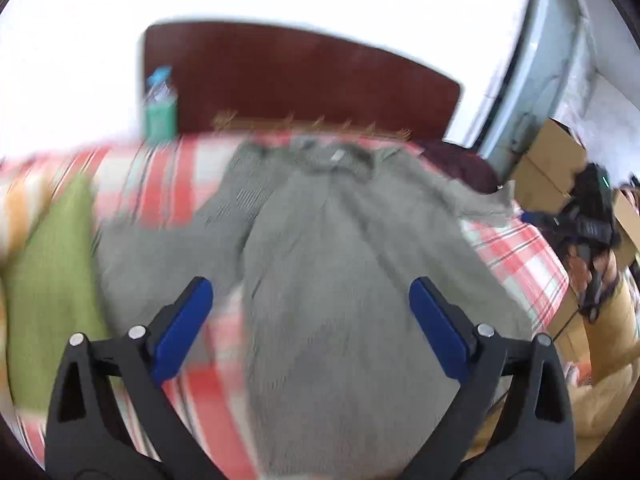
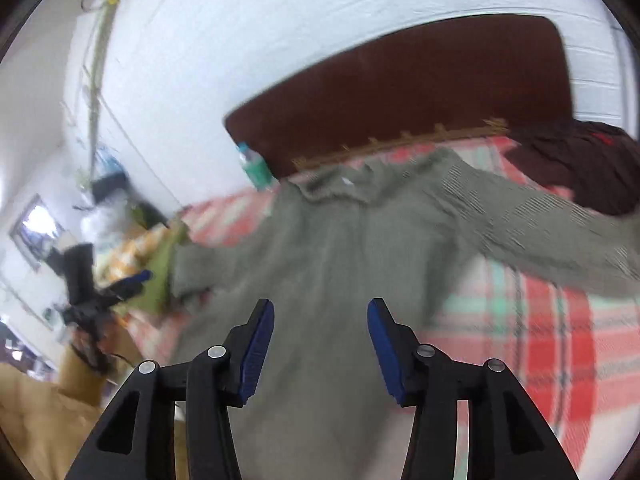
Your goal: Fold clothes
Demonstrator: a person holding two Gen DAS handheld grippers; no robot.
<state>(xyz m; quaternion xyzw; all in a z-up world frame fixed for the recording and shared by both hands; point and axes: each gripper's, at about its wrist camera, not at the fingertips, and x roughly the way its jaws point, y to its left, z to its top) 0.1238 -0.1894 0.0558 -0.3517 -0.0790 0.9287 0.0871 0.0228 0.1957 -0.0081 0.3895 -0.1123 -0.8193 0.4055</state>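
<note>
A grey knitted sweater (image 1: 340, 240) lies spread flat on the plaid bed cover (image 1: 516, 248), collar toward the headboard and sleeves out to both sides. My left gripper (image 1: 310, 284) hangs above its lower body, open wide, with nothing between the blue pads. In the right wrist view the same sweater (image 2: 340, 240) fills the middle. My right gripper (image 2: 320, 304) hovers over its lower part, jaws partly apart and holding nothing. Both views are motion-blurred.
A dark red headboard (image 1: 300, 76) stands behind the bed. A green spray bottle (image 1: 160, 112) sits at its left end. A green cloth (image 1: 48, 260) lies at the left, a dark maroon garment (image 2: 580, 164) at the right. Cardboard boxes (image 1: 548, 160) stand beside the bed.
</note>
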